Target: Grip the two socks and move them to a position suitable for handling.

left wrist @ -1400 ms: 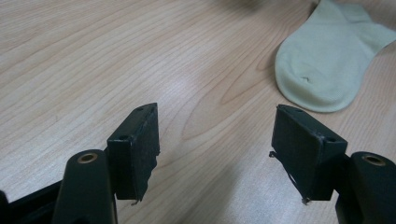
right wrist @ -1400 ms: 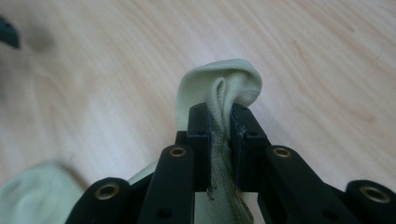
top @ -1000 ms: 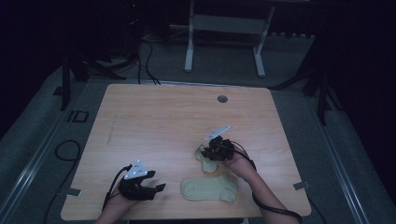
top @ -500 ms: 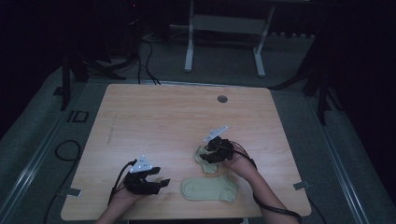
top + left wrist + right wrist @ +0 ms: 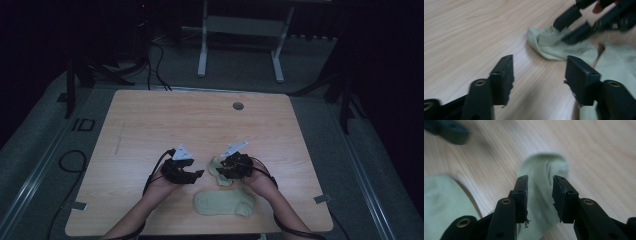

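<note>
Wooden table [image 5: 150,125] held two socks; beside the flat sock [image 5: 223,201], the parted right gripper [image 5: 539,192] straddled the crumpled sock [image 5: 544,170], likely pinching one layer only, while the left gripper [image 5: 537,75] gaped empty nearby.

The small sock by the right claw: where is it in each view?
High view: small sock, lower middle, left of the right claw.
Left gripper view: upper middle, under the far claw.
Right gripper view: centre, between the jaws.
Shared landmark: the larger sock beside it.
</note>
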Motion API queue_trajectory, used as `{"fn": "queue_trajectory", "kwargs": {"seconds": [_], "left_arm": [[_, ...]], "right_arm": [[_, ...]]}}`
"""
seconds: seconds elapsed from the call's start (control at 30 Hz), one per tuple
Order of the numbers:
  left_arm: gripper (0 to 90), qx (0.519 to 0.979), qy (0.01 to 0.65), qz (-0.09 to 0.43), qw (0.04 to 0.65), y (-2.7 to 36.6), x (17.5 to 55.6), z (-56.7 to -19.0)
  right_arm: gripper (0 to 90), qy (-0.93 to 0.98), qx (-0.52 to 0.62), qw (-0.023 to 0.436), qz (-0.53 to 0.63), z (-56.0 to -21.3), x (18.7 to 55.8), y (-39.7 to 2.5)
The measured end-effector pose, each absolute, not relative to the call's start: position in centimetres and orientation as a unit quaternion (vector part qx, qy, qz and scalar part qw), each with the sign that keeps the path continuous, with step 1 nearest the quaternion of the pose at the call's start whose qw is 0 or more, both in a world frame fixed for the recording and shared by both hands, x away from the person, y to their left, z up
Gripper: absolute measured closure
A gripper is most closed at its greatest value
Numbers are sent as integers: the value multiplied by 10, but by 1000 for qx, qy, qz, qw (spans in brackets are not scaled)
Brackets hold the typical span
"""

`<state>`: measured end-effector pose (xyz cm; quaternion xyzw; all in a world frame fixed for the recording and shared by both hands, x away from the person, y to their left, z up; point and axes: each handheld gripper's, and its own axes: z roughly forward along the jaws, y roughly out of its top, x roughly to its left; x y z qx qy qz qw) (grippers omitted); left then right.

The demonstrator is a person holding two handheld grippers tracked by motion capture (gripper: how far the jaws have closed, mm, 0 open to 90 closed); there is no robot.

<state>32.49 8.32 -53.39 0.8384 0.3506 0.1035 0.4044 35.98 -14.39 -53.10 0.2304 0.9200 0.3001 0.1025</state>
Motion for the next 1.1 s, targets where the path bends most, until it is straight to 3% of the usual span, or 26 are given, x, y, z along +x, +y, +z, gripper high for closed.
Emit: {"fn": "queue_trajectory", "kwargs": {"seconds": [0.1, 0.33, 0.4, 0.47, 0.5, 0.57, 1.1], "left_arm": [[436, 846, 349, 95, 392, 69, 339, -539], [525, 860, 343, 83, 370, 44, 363, -547], [619, 857, 350, 79, 370, 40, 368, -549], [646, 856, 357, 78, 367, 36, 372, -551], [784, 855, 358, 78, 366, 34, 374, -551], [877, 857, 360, 75, 360, 33, 376, -552], [889, 840, 390, 104, 362, 69, 357, -536]], "right_arm": [[666, 925, 228, 105, 284, -540, 361, -143], [801, 929, 223, 109, 276, -543, 362, -144], [819, 930, 218, 110, 274, -543, 362, -144], [824, 931, 217, 110, 273, -543, 362, -143], [837, 931, 216, 111, 273, -543, 361, -143], [842, 930, 216, 109, 276, -543, 361, -143], [868, 896, 268, 123, 333, -517, 357, -176]]}}
